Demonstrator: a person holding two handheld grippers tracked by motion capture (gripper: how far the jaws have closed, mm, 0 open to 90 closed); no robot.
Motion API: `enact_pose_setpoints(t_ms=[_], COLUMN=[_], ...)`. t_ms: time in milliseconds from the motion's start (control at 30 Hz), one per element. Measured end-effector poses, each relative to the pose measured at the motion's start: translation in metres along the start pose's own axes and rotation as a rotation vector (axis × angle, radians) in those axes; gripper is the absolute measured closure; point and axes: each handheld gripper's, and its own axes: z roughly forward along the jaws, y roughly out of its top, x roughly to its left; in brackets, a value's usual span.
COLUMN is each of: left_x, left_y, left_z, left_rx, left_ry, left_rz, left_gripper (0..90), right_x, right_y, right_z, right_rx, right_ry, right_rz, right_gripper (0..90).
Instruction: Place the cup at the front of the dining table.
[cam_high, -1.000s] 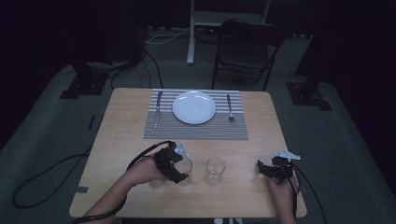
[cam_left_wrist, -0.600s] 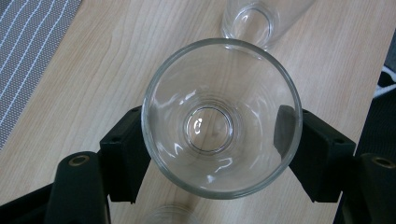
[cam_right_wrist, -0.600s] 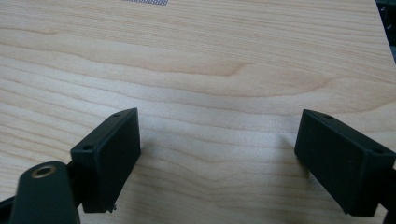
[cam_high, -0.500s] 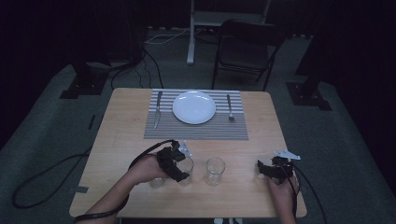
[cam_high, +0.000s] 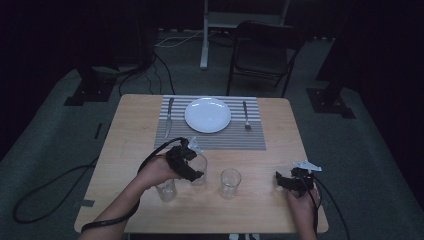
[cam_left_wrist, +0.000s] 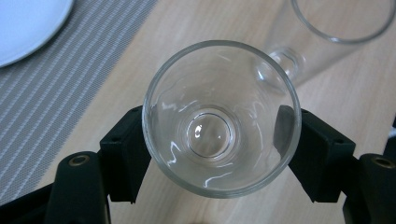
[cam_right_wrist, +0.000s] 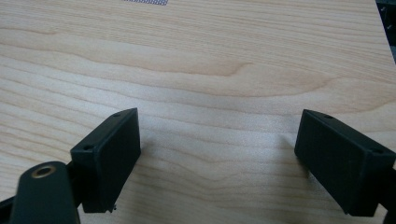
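Dark floor and a folding chair (cam_high: 262, 52) frame the wooden counter (cam_high: 130, 145), where a striped mat (cam_high: 175, 140) at 12 o'clock carries a knife (cam_high: 169, 116), plate (cam_high: 208, 114) and fork (cam_high: 246, 116). At 7 o'clock the left gripper (cam_high: 192, 167) has its jaws pinching a glass (cam_left_wrist: 220, 116) by opposite sides of the wall, just below the rim, as the left gripper view looks straight down into it. A second glass (cam_high: 165, 190) stands by that hand, partly hidden behind it, and a third glass (cam_high: 230, 183) stands at 6 o'clock. At 4 o'clock the right gripper (cam_high: 292, 181) rests on bare wood with jaws spread and nothing between them.

Doing this well means, I judge, keeping the glass upright, lifting it straight and steering wide of its neighbours. The glass is slick, so the squeeze must be even.

Whether the held glass has left the counter is hard to make out. The tall glass in the left gripper view is cut off at the top edge.
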Motion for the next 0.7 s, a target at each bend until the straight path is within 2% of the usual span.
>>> enact_pose_setpoints(t_ms=[100, 233, 500, 533, 700], left_x=[0.007, 0.016, 0.045, 0.048, 0.067], left_y=[0.001, 0.001, -0.003, -0.003, -0.007], left_z=[-0.002, -0.003, -0.010, -0.010, -0.012], left_rx=[-0.012, -0.012, -0.029, -0.028, -0.053], left_ry=[0.015, 0.037, 0.104, 0.110, 0.160], left_rz=[-0.030, -0.049, -0.140, -0.141, -0.214], left_gripper=[29.4, 29.4, 29.4, 29.4, 29.4], right_x=[0.000, 0.000, 0.000, 0.000, 0.000], right_y=[0.000, 0.000, 0.000, 0.000, 0.000], right_z=[0.000, 0.000, 0.000, 0.000, 0.000], right_rx=[-0.001, -0.001, -0.001, 0.000, 0.000], right_ry=[0.000, 0.000, -0.001, 0.000, 0.000], right_rz=[-0.001, -0.002, -0.002, 0.000, -0.001], right_gripper=[14.1, 14.1, 14.1, 14.1, 14.1])
